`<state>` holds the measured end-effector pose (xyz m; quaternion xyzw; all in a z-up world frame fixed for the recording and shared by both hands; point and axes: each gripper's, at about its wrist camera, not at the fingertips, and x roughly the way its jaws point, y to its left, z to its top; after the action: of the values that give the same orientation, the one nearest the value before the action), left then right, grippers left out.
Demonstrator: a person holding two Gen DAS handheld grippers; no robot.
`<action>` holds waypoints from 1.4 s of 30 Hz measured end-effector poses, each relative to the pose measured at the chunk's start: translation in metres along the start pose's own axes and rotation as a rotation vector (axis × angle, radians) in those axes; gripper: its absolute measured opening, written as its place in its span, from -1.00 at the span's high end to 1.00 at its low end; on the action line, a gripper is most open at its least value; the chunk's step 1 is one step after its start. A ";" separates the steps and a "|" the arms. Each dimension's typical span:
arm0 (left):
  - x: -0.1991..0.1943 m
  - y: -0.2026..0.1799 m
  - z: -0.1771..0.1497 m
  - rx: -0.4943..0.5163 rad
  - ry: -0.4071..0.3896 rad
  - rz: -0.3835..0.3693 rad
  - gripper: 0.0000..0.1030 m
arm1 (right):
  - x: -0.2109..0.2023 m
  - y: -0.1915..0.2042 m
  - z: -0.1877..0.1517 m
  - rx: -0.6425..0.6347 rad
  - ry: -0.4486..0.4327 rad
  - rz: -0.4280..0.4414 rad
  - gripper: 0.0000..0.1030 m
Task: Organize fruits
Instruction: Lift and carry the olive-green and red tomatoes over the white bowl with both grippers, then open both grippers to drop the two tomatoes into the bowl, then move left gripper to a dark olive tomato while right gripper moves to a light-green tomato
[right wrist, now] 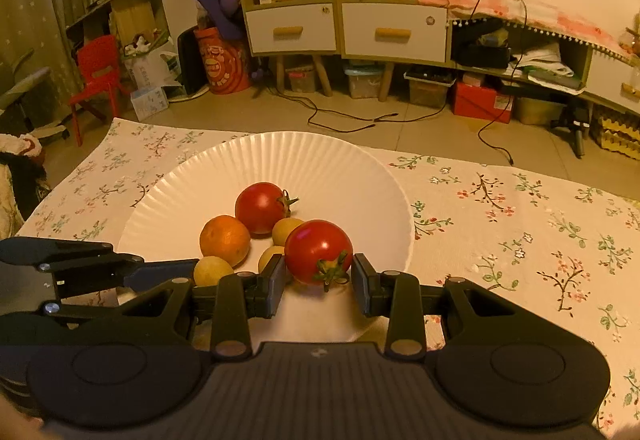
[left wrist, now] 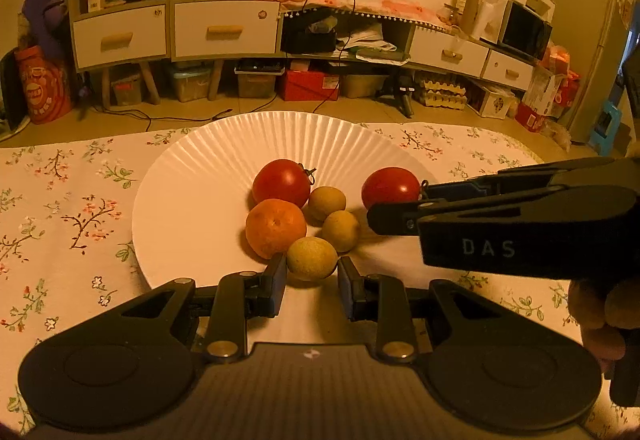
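White fluted paper plate (left wrist: 192, 176) sat centre frame in both views on a floral tablecloth (left wrist: 60, 200), w/ all the fruit clustered on it. In the left wrist view: a red tomato (left wrist: 281, 182) at the back of the cluster, an orange (left wrist: 275, 227) touching it just below, three small yellow-brown round fruits in a curve to the right of those (upper (left wrist: 327, 203), middle (left wrist: 340, 230), nearest (left wrist: 311, 258)), and a second tomato (left wrist: 390, 187) apart at right of centre. Left gripper (left wrist: 312, 282) at lower centre had its jaws open, one finger each side of the nearest small fruit; the left pad looked right beside it, the right pad w/ a small gap, so not clamped. Right gripper (left wrist: 400, 208) came in from the right edge of that view, side-on, fingers around the second tomato. In the right wrist view the right gripper (right wrist: 319, 282) at lower centre straddled that tomato (right wrist: 318, 251), stem end toward the camera; jaws spread wider than the fruit w/ gaps visible both sides, so open, not gripping. Behind it in that view: the other tomato (right wrist: 261, 207), the orange (right wrist: 225, 240), and small fruits partly hidden. Left gripper (right wrist: 160, 274) entered from the left edge, tips by the nearest small fruit (right wrist: 213, 271). Background: cabinet w/ white drawers (left wrist: 226, 28), upper frame.
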<state>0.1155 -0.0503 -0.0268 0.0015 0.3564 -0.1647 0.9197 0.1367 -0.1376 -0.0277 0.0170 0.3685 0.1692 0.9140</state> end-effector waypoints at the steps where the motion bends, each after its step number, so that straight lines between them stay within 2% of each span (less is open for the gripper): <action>1: 0.000 0.000 0.000 0.001 0.000 0.000 0.62 | 0.000 0.001 0.000 -0.002 0.001 -0.001 0.37; 15: 0.000 -0.001 0.003 0.009 -0.002 0.000 0.58 | 0.000 0.001 0.004 0.010 0.005 -0.005 0.36; 20: -0.005 0.000 0.003 0.019 -0.010 0.009 0.48 | -0.006 -0.001 0.006 0.031 -0.007 -0.008 0.30; 26: -0.017 -0.002 0.002 0.031 -0.024 0.009 0.26 | -0.015 -0.001 0.005 0.037 -0.016 -0.012 0.17; 29: -0.023 -0.001 0.000 0.033 -0.025 0.009 0.16 | -0.021 0.000 0.002 0.045 -0.024 -0.013 0.00; 34: -0.031 -0.001 -0.004 0.039 -0.017 0.015 0.09 | -0.029 0.002 -0.003 0.056 -0.024 -0.009 -0.13; 42: -0.047 0.001 -0.012 0.038 -0.011 0.018 -0.14 | -0.045 0.011 -0.009 0.043 -0.041 -0.002 -0.40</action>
<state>0.0755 -0.0334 -0.0056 0.0212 0.3481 -0.1630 0.9230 0.0968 -0.1423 -0.0022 0.0398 0.3532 0.1599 0.9209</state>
